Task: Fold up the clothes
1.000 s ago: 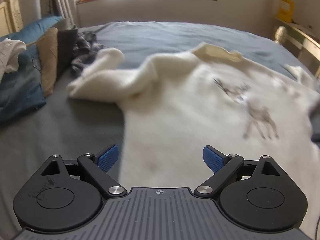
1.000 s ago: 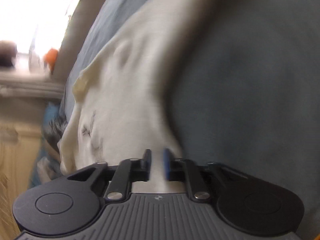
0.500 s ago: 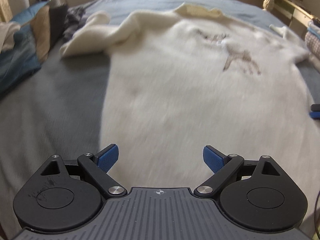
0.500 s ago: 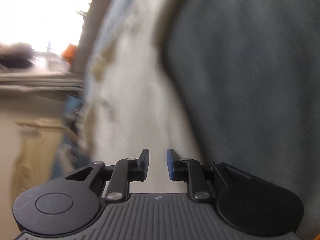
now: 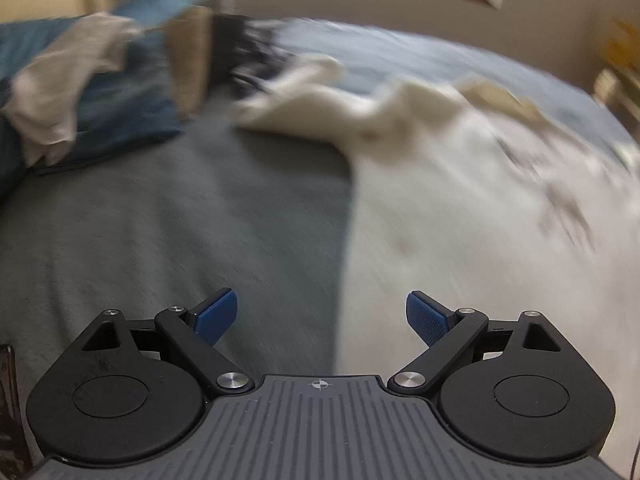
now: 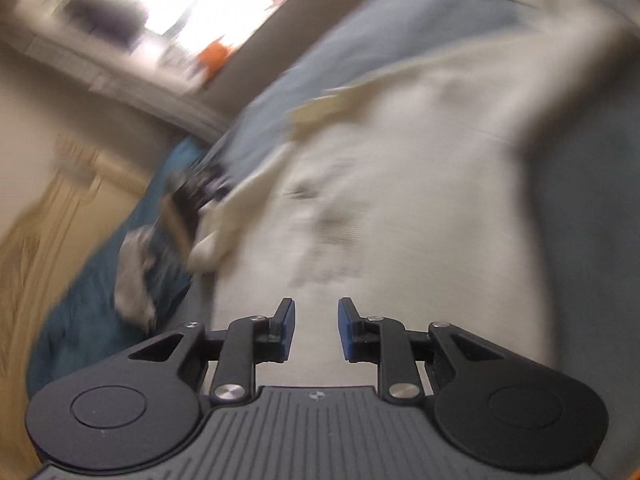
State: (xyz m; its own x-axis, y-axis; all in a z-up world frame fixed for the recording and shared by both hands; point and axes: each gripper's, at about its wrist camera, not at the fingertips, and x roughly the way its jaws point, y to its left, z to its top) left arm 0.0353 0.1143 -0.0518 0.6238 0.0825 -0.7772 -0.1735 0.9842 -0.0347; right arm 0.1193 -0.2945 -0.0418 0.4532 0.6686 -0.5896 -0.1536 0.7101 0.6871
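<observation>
On the grey bed (image 5: 160,240) the cream sweater (image 5: 460,220) lay spread flat, its straight side edge running right between my left gripper (image 5: 322,316) jaws, which stood wide with nothing in them. Left of that edge was bare blanket. My right gripper (image 6: 316,330) had just been opening, narrow gap, nothing between, hovering over the sweater's body.
</observation>
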